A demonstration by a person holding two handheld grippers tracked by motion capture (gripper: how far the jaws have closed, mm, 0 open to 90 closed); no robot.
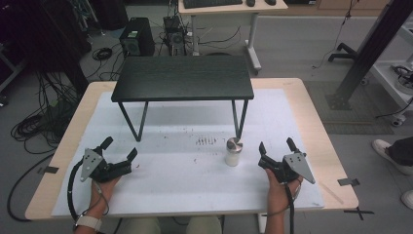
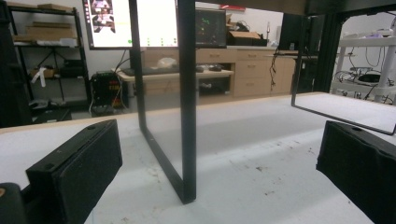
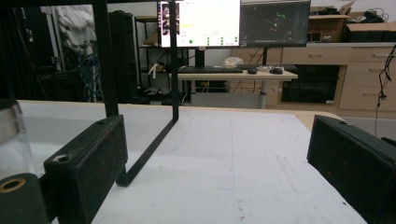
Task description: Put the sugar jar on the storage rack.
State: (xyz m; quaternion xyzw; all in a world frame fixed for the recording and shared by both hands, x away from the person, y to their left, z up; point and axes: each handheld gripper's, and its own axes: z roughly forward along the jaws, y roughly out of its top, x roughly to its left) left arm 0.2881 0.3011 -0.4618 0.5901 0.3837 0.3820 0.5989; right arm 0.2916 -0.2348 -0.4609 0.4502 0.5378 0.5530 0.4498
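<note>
The shaker (image 3: 11, 140) is cut off by the right gripper view's left edge, blurred; its contents are unclear from above.

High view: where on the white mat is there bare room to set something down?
Bare: the mat between the left hand-held gripper and the shaker; also under the black stand. Tight: between the shaker and the right hand-held gripper.

1 shaker (image 1: 234, 151), 1 blk stand (image 1: 183, 77), 2 grippers, 1 mat (image 1: 185, 185)

Shaker (image 1: 233, 152): frosted translucent body, shiny metal cap. Stand (image 1: 183, 78): matt black wood-grain top, black metal legs. Counter (image 1: 311, 112): pale wood edge, matt white scuffed sheet.
</note>
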